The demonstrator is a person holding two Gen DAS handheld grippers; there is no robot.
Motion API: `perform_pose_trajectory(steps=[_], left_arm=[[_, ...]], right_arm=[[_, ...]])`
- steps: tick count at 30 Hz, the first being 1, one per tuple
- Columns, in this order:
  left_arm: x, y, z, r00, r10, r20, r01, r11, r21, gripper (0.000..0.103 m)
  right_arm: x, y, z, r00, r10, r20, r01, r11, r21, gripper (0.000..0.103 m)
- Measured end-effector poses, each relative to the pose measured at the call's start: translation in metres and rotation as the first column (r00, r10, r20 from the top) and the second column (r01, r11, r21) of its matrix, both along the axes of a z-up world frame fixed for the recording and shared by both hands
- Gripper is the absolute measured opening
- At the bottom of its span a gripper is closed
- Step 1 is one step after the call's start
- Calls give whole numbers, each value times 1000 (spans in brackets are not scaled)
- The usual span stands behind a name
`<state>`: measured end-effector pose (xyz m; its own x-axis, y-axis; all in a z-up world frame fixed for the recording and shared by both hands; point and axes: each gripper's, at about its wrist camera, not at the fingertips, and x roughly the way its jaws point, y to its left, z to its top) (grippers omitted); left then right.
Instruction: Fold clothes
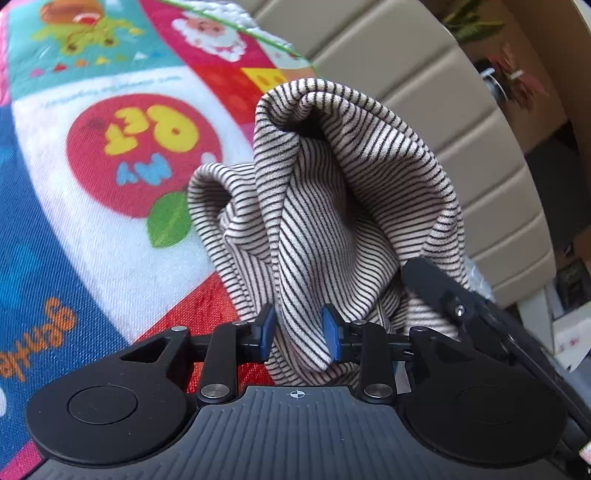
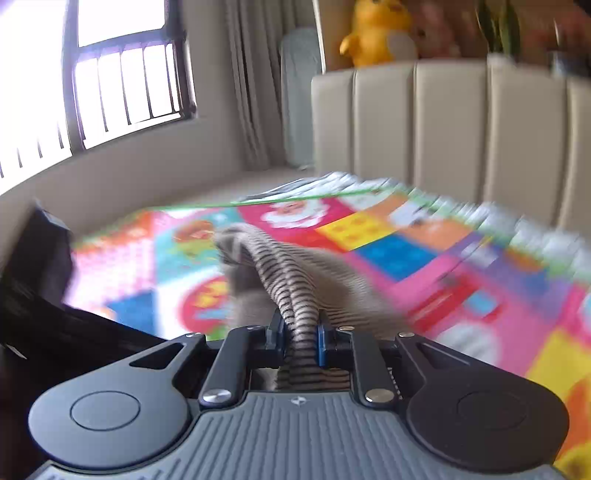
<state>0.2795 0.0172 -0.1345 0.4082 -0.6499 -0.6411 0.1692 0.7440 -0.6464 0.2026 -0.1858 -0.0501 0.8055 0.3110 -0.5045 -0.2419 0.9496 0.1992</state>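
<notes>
Padded headboard (image 2: 454, 129) beyond open blanket (image 2: 424, 258)

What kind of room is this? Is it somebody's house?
Probably a bedroom or playroom in a home. A colourful cartoon blanket covers a bed with a padded beige headboard, a yellow plush toy sits above it, and curtains hang by a barred window.

Home bedroom: padded headboard (image 2: 454, 122), cartoon blanket (image 2: 388, 229).
</notes>
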Motion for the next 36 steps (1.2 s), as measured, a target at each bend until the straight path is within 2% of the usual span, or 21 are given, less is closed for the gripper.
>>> perform_pose_trajectory(steps=[2,3,4,8,9,12,13,15,16,17,20,21,23,24,27,28,30,33,34,35,36], left_arm=[[2,5,-4,1000,10,-20,-11,1000,-12,49],[2,7,-6,1000,8,-24,-9,1000,-13,49],[3,8,-9,1000,5,-30,-6,1000,-17,50],[5,15,-8,999,3,-44,-4,1000,-17,49],[5,17,-4,999,7,-40,-7,1000,-14,53],[5,26,18,999,46,27,-46,999,-6,55],[6,29,25,997,59,47,-59,998,-11,55],[4,32,39,995,65,79,-61,997,-46,55],[3,32,45,995,53,87,-46,996,-79,55],[2,30,51,995,39,96,-28,994,-107,56],[-6,7,64,991,-32,130,51,989,-139,68],[-11,-3,65,989,-55,139,73,988,-133,72],[-17,-21,62,987,-86,137,98,991,-87,81],[-18,-31,58,987,-88,132,95,994,-46,81],[-15,-54,50,988,-59,140,53,997,47,80],[-14,-58,49,988,-42,149,35,998,45,78],[-13,-67,52,985,-19,172,14,999,30,59],[-11,-81,58,977,-22,212,14,999,40,49],[-12,-82,57,975,-21,220,7,998,62,38],[-13,-84,56,974,-20,227,0,996,85,10],[-14,-83,57,972,-11,233,-13,995,101,10]], right_arm=[[2,9,-2,999,41,-11,-40,998,48,16],[3,13,-3,997,70,-15,-69,995,69,15],[3,18,-3,995,95,-12,-94,993,67,3],[1,33,-6,990,144,8,-144,990,1,2],[1,31,-6,990,139,7,-139,990,-11,2],[-4,16,6,992,120,48,-116,991,-68,2],[-7,10,13,991,115,74,-107,990,-96,6],[-12,-3,28,987,100,128,-81,986,-147,34],[-15,-11,36,984,88,155,-62,984,-167,72],[-18,-21,41,983,64,175,-34,985,-171,93],[-20,-53,49,980,-50,192,79,986,-146,97],[-18,-65,48,978,-109,175,128,986,-103,99],[-11,-89,44,965,-235,121,236,972,5,103],[-8,-101,43,952,-294,89,290,955,57,103],[1,-120,26,933,-360,23,354,926,131,103],[3,-121,20,931,-364,16,360,926,112,103],[8,-117,9,932,-363,13,363,931,38,103],[9,-107,7,943,-329,41,329,944,-8,103],[9,-103,7,947,-316,51,317,948,-21,103],[9,-100,6,951,-302,61,305,952,-35,103],[10,-96,6,955,-289,71,292,955,-48,103]])
